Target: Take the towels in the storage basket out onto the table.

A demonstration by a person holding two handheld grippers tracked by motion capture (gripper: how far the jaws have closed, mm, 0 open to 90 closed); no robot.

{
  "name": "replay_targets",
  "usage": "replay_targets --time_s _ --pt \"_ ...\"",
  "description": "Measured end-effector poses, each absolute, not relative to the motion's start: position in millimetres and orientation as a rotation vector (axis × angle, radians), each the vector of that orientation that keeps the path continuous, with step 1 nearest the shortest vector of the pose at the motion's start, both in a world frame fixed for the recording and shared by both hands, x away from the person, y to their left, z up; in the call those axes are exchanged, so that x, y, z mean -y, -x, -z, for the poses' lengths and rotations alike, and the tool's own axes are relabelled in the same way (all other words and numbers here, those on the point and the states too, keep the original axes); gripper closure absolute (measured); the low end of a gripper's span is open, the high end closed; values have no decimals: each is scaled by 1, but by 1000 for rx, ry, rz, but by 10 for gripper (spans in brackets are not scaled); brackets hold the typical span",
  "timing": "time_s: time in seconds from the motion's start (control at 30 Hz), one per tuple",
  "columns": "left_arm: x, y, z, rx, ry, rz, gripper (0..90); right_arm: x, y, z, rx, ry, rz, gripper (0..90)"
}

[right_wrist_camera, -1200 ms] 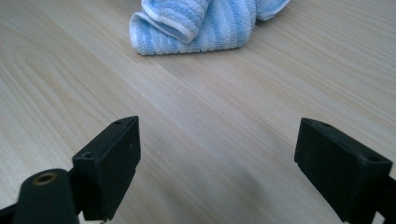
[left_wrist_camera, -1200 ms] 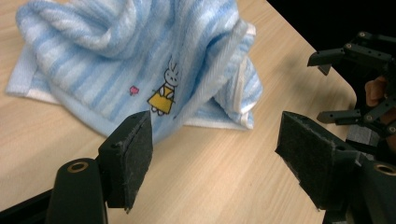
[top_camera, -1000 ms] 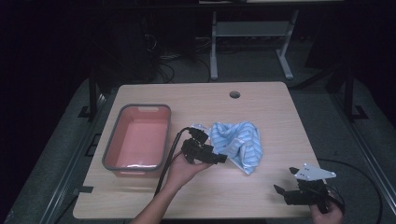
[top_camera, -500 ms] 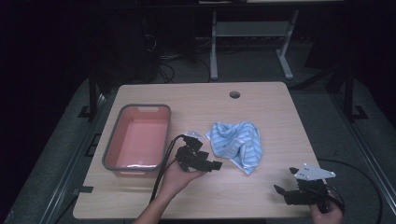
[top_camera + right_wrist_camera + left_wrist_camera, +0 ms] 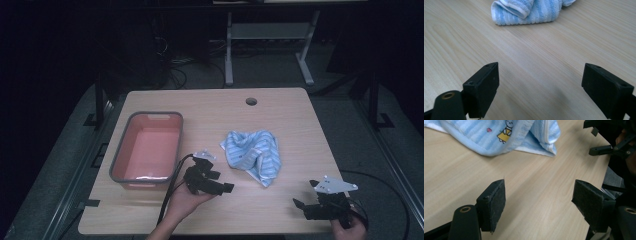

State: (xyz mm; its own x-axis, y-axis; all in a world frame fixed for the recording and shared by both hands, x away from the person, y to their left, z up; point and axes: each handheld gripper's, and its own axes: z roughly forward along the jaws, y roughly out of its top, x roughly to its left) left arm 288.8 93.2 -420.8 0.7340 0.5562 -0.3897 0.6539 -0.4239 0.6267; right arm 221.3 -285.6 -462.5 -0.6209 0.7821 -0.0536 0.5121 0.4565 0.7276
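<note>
Left gripper [image 5: 220, 186] back from crumpled blue-striped towel [image 5: 252, 152]

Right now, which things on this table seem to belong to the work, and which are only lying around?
Probably part of the work:
- blue striped towel, crumpled
- pink basin, nothing in it
- left gripper, open
- right gripper, open

Only standing by:
- cable hole in the table
- metal stand behind

Left gripper [image 5: 227, 188]: black, 2 felt-faced pads [image 5: 499, 201], trailing black cable. Right gripper [image 5: 299, 204]: black, grey 3-cornered top plate, plain block jaws. Forearms bare.
</note>
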Motion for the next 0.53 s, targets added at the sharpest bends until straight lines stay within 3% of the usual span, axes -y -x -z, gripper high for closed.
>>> replay_targets --time_s 0.37,0.53 --pt "-104 -266 429 -887 -2106 150 268 285 -220 464 -2331 -1100 -989 138" --pt "-110 -252 436 -882 -2142 67 269 285 -221 465 -2334 -1096 -981 138"
